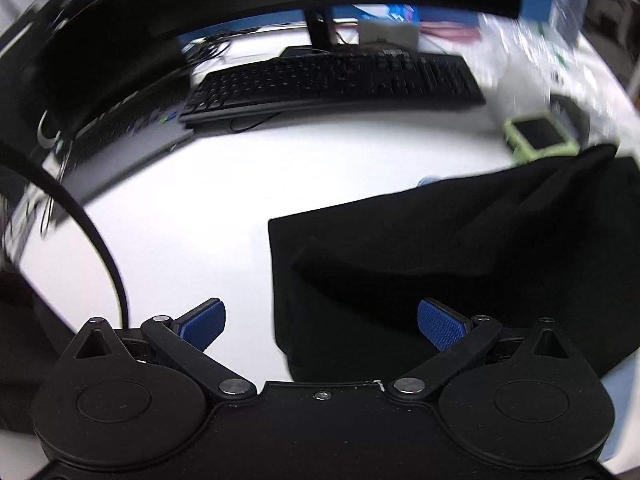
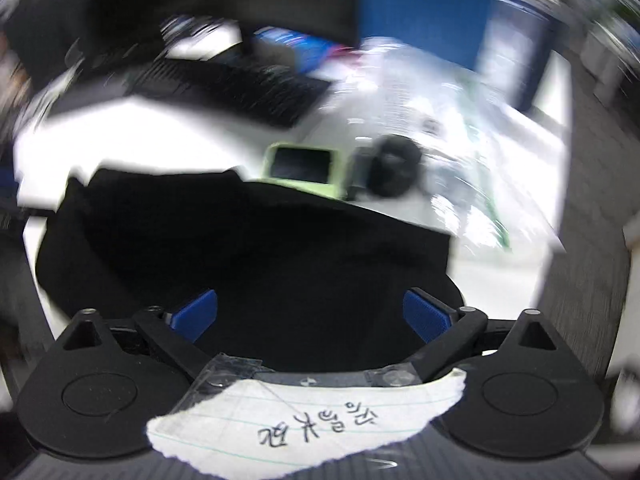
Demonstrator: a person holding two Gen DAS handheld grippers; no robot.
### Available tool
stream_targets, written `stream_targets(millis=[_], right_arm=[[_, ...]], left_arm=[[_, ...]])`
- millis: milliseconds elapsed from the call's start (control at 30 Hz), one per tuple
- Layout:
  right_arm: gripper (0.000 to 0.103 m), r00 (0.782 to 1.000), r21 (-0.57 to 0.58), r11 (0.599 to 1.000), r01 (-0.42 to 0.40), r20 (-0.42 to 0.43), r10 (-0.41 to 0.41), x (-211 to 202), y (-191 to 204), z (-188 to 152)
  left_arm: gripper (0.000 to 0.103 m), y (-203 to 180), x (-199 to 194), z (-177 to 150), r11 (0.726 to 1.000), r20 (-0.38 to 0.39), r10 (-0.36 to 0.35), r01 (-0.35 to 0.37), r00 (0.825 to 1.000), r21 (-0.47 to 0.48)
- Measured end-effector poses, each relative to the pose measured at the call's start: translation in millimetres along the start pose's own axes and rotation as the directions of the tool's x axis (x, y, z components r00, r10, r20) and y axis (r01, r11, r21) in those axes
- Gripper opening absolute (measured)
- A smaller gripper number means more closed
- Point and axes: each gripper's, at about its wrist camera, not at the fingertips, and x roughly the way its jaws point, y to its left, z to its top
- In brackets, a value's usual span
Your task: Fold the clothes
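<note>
A black garment (image 1: 440, 248) lies folded on the white desk (image 1: 192, 216), with a raised fold across its middle. My left gripper (image 1: 322, 326) hovers above the garment's near left edge, jaws wide open; one blue pad (image 1: 204, 324) stands over bare desk, the other pad (image 1: 440, 328) over the cloth, nothing between them. In the blurred right wrist view the same black garment (image 2: 248, 256) fills the middle. My right gripper (image 2: 310, 316) hangs open over its near part, blue pads (image 2: 196, 316) wide apart and empty.
A black keyboard (image 1: 332, 80) and a monitor stand sit at the back of the desk. A green-cased phone (image 1: 538, 136) lies by the garment's far edge, also seen as a green-cased phone (image 2: 304, 168). A black cable (image 1: 92, 232) curves at left. A dark round object (image 2: 394, 168) sits beside the phone.
</note>
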Motion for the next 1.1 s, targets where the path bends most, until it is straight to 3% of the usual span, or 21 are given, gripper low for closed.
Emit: stream_targets(millis=[67, 133, 200, 233, 267, 300, 333, 367, 400, 500, 633, 767, 900, 1033, 1100], right_arm=[[0.100, 1.000, -0.218, 0.976, 0.005, 0.002, -0.005, 16.2, 23.7, 17.1], [0.100, 1.000, -0.431, 0.902, 0.018, 0.007, -0.017, 32.5, 47.8, 34.8], [0.096, 1.000, -0.570, 0.821, 0.020, -0.005, -0.028, 53.1, 65.2, 52.2], [0.093, 0.999, -0.597, 0.802, -0.018, -0.040, -0.008, 64.7, 69.2, 60.7], [0.084, 0.996, -0.608, 0.791, -0.069, -0.086, 0.021, 76.6, 71.5, 69.2], [0.059, 0.990, -0.617, 0.777, -0.121, -0.131, 0.049, 88.5, 73.9, 77.6], [0.043, 0.975, -0.583, 0.790, -0.190, -0.206, 0.082, 100.4, 72.4, 85.8], [0.017, 0.950, -0.526, 0.809, -0.262, -0.289, 0.120, 112.4, 69.5, 93.9], [0.016, 0.933, -0.476, 0.826, -0.302, -0.325, 0.154, 117.7, 66.4, 100.7], [0.011, 0.932, -0.429, 0.842, -0.326, -0.294, 0.211, 95.3, 64.1, 108.5], [0.010, 0.929, -0.423, 0.833, -0.356, -0.261, 0.264, 36.9, 71.5, 92.2], [0.010, 0.905, -0.401, 0.815, -0.418, -0.264, 0.334, -18.8, 94.7, 55.1], [0.010, 0.857, -0.314, 0.804, -0.504, -0.292, 0.424, -53.1, 116.8, 0.2], [0.010, 0.825, -0.177, 0.823, -0.540, -0.307, 0.475, -45.7, 121.1, -55.0], [0.010, 0.832, -0.143, 0.847, -0.511, -0.331, 0.446, -34.3, 121.1, -73.0]], left_arm=[[0.102, -1.4, 12.0, 1.0, 0.996, 0.015, 0.002, -0.004, 1.000, 0.090], [0.102, -6.3, 23.6, 6.2, 0.994, 0.006, -0.006, 0.005, 1.000, 0.113], [0.102, -7.6, 35.4, 12.4, 0.993, -0.002, -0.040, 0.040, 0.999, 0.109], [0.102, -5.3, 41.3, 16.6, 0.993, -0.008, -0.064, 0.065, 0.998, 0.094], [0.102, 1.1, 47.7, 23.3, 0.992, -0.014, -0.096, 0.097, 0.995, 0.086], [0.102, 6.8, 54.2, 29.2, 0.990, -0.024, -0.109, 0.111, 0.994, 0.083], [0.102, 11.6, 56.9, 32.6, 0.990, -0.031, -0.110, 0.112, 0.993, 0.083], [0.102, 16.4, 57.2, 34.7, 0.990, -0.021, -0.121, 0.122, 0.992, 0.069], [0.102, 21.3, 57.3, 36.5, 0.990, -0.008, -0.134, 0.134, 0.991, 0.053], [0.102, 32.6, 52.1, 39.1, 0.981, 0.002, -0.195, 0.195, 0.981, -0.003], [0.102, 42.0, 36.5, 32.1, 0.962, 0.013, -0.258, 0.258, 0.966, -0.087], [0.102, 40.1, 11.0, 9.1, 0.963, 0.046, -0.224, 0.229, 0.973, -0.139], [0.102, 28.5, -12.2, -26.1, 0.959, 0.026, -0.207, 0.208, 0.978, -0.193], [0.102, 6.0, -23.3, -61.4, 0.964, -0.054, -0.204, 0.191, 0.977, -0.184], [0.101, -3.3, -28.7, -74.0, 0.973, -0.090, -0.181, 0.164, 0.979, -0.162]])
